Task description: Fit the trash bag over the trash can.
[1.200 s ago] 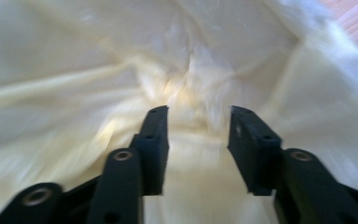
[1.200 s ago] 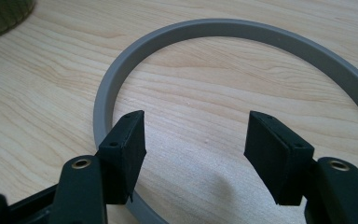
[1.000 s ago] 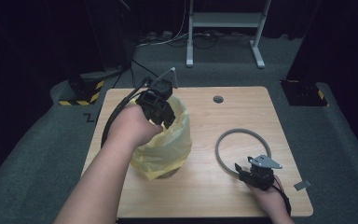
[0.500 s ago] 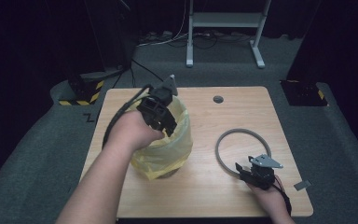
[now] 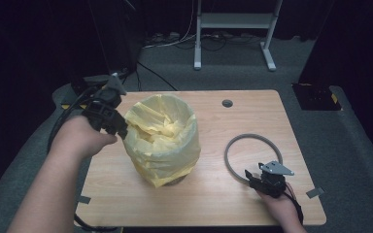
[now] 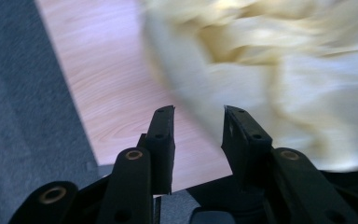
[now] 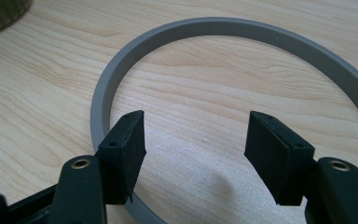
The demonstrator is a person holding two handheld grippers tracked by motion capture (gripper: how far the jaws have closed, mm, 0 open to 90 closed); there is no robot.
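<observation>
Nearest the person, the right gripper (image 5: 267, 180) rests low on the wooden tabletop (image 5: 213, 194). Its jaws stand half open over the near edge of the flat grey plastic ring (image 7: 177, 35) and hold nothing.

A little farther, the left gripper (image 5: 111, 121) is just beside the left rim of the crinkly yellow plastic bag (image 5: 162, 138). Its jaws have just been closing, and they are still apart with nothing between them; the bag lies just past the tips.

The bag lines a small round bin in the middle of the tabletop. It looks thin, baggy and wrinkled, with its top folded over the rim.

The jaws may pinch too little of the thin bag, so it could slip free. A hard pull could tip the bin.
</observation>
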